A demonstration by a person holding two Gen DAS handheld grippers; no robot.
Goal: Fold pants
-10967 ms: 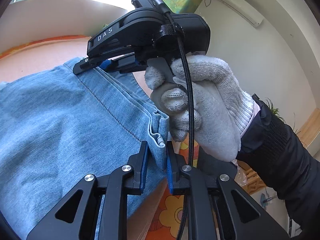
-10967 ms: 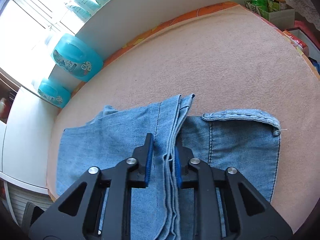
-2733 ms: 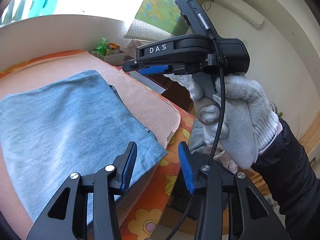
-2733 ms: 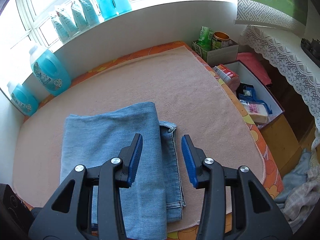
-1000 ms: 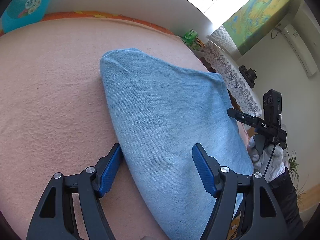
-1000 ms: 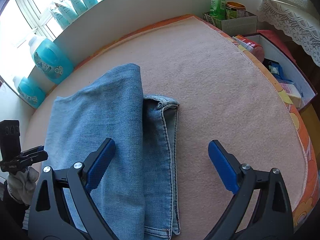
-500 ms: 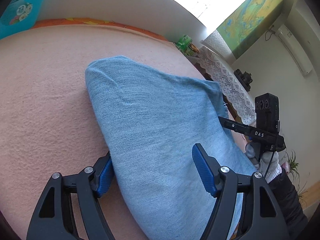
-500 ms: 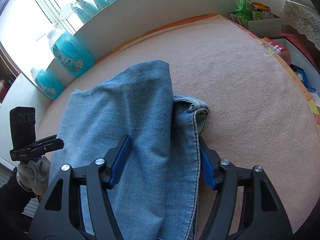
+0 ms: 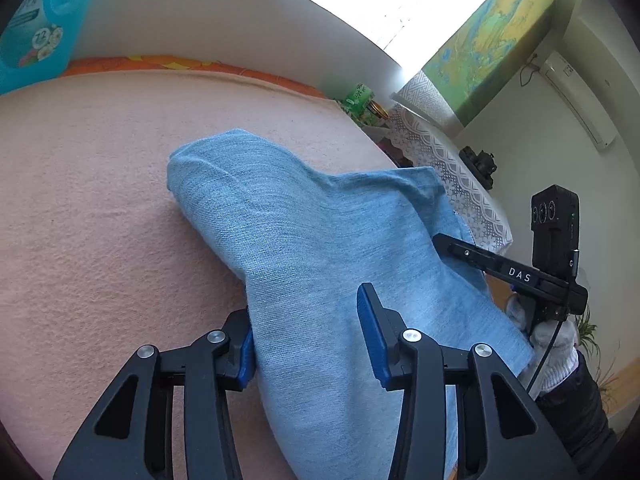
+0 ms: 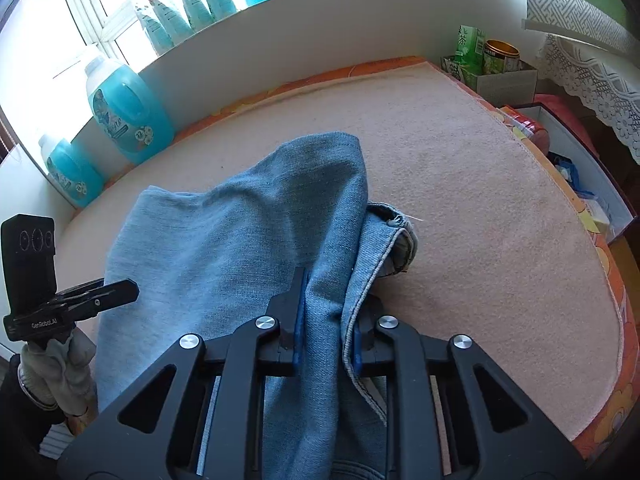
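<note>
The folded light-blue jeans [image 9: 304, 248] lie on the pink blanket [image 9: 92, 184]. My left gripper [image 9: 308, 332] straddles the near edge of the stack: one blue pad sits against the fabric's left side, the other stands on top, jaws partly closed around the thick fold. My right gripper [image 10: 326, 332] is shut on the jeans [image 10: 240, 248] at their side edge, bunching the layers; the waistband end [image 10: 394, 240] curls beside it. The right gripper also shows in the left wrist view [image 9: 496, 268], and the left gripper in the right wrist view [image 10: 96, 300].
Blue detergent bottles [image 10: 124, 116] stand along the back ledge. A box with a green carton and a tin [image 10: 488, 64] sits at the blanket's far right corner. An open box of items [image 10: 576, 176] lies beyond the right edge. A lace-covered table [image 9: 452, 184] stands behind.
The right gripper has closed from wide open onto the jeans' edge. The left gripper's jaws have narrowed around the near fold, and the stack has bunched up between them.
</note>
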